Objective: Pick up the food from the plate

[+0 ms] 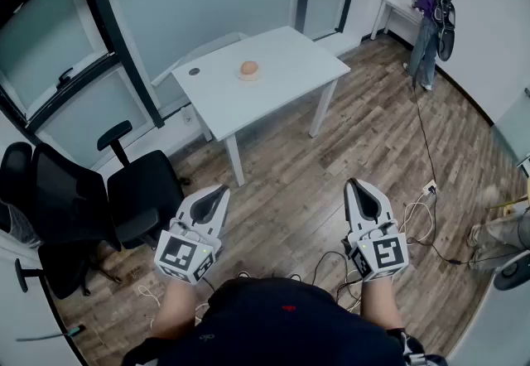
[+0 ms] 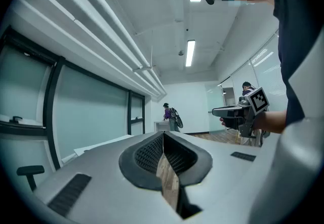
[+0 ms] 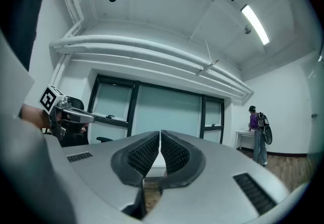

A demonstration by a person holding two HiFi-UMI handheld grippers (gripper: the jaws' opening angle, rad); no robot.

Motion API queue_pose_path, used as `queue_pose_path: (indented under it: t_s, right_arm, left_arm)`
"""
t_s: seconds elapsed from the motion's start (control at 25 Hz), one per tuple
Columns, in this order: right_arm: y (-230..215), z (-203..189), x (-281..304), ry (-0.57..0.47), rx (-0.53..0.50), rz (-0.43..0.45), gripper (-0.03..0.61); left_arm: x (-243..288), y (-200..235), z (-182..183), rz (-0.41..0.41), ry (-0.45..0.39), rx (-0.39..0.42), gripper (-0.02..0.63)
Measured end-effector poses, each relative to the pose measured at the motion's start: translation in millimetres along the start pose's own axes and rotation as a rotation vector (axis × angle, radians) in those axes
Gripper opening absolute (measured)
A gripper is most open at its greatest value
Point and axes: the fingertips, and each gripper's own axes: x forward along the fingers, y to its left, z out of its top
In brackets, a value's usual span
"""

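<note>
Head view: both grippers are held low, close to the person's body, over the wood floor (image 1: 290, 182) and well short of the white table (image 1: 290, 54). The left gripper (image 1: 223, 189) has its fingers clenched together with nothing between them; the left gripper view shows the ribbed pads meeting at the tips. The right gripper (image 1: 353, 183) is clenched too, its pads touching and empty. The food (image 1: 249, 67), a round tan piece, sits on a small pale plate (image 1: 241, 76) on the table, well ahead of both pairs of fingers and apart from them. A black office chair (image 1: 145, 190) stands just left of the left fingers. Cables (image 1: 418, 219) lie on the floor right of the right fingers. Far beyond them a person (image 1: 428, 21) in a purple top with a backpack stands by the wall
</note>
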Motion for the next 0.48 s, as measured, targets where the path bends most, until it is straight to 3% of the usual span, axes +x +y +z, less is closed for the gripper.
queue_pose_path:
  t_s: [0.48]
  right_arm:
    - [-10.9,-12.0,-5.8,0.010,-0.037,0.001,0.031]
  left_arm:
    - [5.3,-6.3,2.2,0.000,0.001,0.001,0.028]
